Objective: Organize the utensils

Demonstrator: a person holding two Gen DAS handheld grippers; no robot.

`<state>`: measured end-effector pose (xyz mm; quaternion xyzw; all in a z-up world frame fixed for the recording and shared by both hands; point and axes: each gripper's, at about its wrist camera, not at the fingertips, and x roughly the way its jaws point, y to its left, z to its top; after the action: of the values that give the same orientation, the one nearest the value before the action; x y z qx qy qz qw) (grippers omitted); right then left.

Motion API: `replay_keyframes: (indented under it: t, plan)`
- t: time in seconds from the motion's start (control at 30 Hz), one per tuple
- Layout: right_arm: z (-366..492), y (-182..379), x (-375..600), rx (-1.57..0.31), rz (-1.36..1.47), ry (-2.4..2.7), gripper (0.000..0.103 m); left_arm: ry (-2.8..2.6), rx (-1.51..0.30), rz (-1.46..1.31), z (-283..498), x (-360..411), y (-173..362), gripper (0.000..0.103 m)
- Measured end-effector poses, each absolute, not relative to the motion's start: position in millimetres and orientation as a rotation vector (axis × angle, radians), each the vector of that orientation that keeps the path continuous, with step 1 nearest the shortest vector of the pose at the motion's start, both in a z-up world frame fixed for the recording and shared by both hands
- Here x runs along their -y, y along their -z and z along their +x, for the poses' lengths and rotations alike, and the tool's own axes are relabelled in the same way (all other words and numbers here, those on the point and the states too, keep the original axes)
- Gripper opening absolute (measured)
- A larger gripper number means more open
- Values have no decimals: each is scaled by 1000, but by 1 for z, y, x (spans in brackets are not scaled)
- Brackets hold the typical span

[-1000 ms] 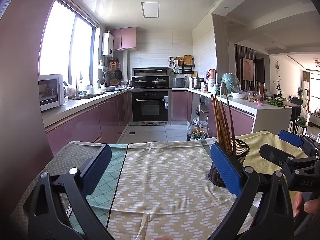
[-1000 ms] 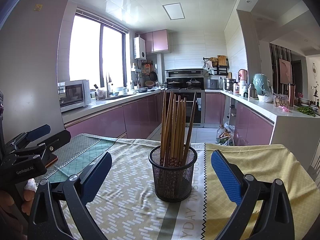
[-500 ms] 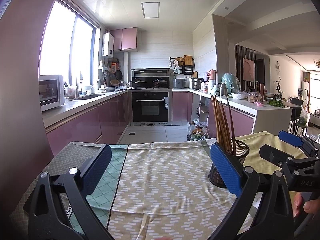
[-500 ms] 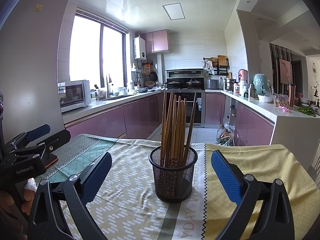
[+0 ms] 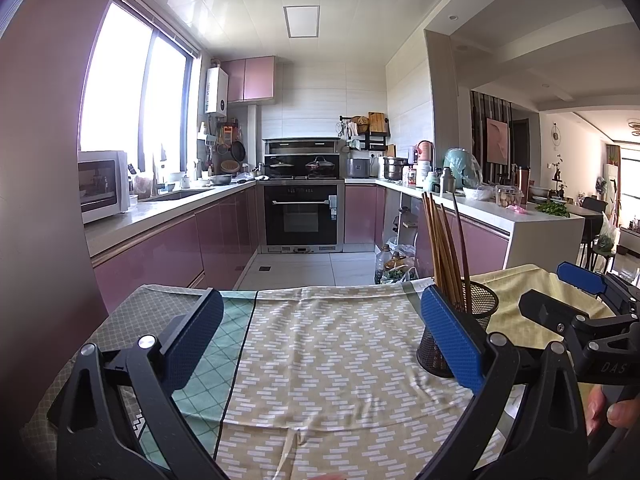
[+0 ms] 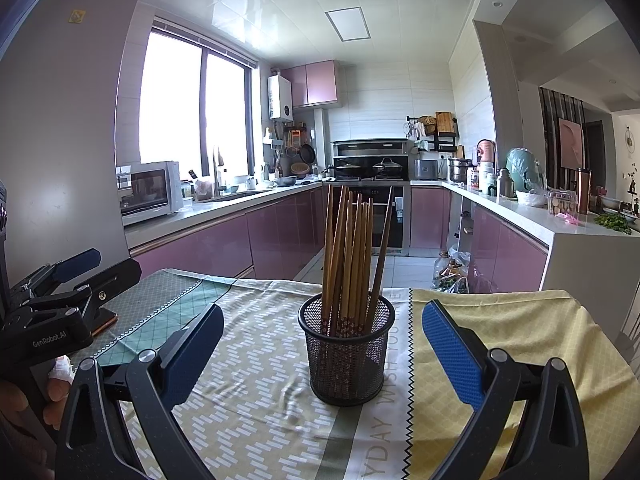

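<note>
Chopsticks (image 6: 352, 256) upright in the mesh cup (image 6: 345, 354), mid-cloth. Light, stiff, smooth, probably slippery; best pinched near the upper ends, well above the cup's rim. Right gripper (image 6: 320, 340) spread wide before the cup; left gripper (image 5: 320, 336) spread, cup to its right.

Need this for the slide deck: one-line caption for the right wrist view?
Open right gripper faces a black mesh holder of upright wooden chopsticks on a patterned tablecloth, kitchen behind.
</note>
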<state>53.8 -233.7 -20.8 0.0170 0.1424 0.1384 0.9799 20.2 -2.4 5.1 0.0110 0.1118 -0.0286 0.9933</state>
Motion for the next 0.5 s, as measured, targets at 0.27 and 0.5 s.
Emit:
replay_keyframes:
  t: [0.27, 0.5]
  plan:
    - [53, 21, 234, -287, 35, -279, 96, 57, -224, 21, 20, 3, -5, 97]
    - [53, 21, 233, -286, 36, -277, 96, 57, -225, 22, 20, 3, -4, 97]
